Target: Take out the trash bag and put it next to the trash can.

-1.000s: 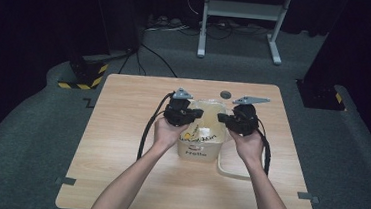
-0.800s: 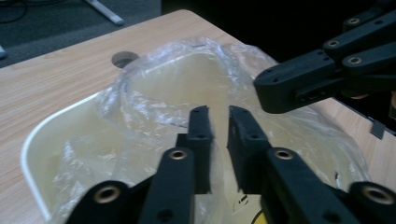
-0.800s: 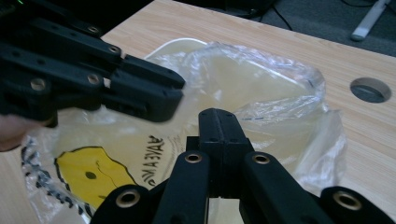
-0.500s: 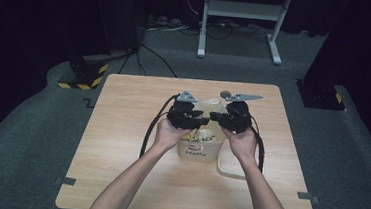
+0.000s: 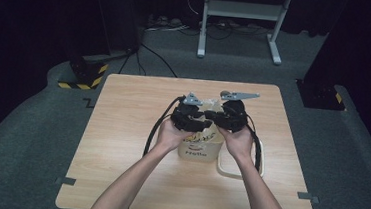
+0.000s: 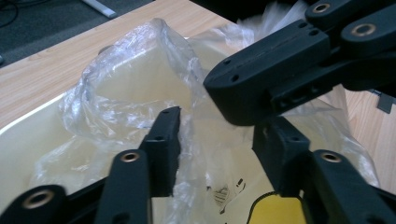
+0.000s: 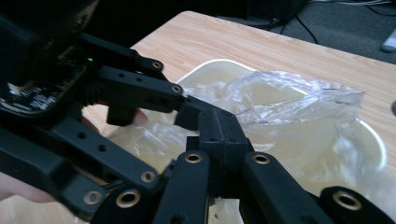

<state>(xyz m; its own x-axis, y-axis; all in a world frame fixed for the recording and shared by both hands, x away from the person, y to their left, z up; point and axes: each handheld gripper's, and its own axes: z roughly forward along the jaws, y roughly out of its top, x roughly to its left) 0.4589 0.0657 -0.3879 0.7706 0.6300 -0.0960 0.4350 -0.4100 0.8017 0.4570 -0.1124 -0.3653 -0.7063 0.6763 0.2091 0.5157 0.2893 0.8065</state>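
Plastic bag (image 6: pixel 140 88): clear and crinkled, lining the cream container, standing up above its rim and spilling over the front edge.
Container (image 5: pixel 197 148): cream tub with a yellow printed label, sitting near the middle of the tabletop (image 5: pixel 121 129), just in front of both hands.
Contents: holding the bag film; anything beneath the film too blurred to tell.
Left tool (image 6: pixel 217 140): jaws having just been opening, now standing apart with bag film lying between them, pads not pressing on it; released.
Right tool (image 7: pixel 224 135): jaws clenched together, pinching a fold of the plastic bag at the container's mouth.
Tools together: crossing just above the container, the right tool's closed tip hanging over the left tool's gap.
Hands: left hand (image 5: pixel 171 136) and right hand (image 5: pixel 238 141) flanking the container, forearms coming in from the near edge.
Loop (image 5: pixel 240 174): pale cord lying on the tabletop just right of the container.
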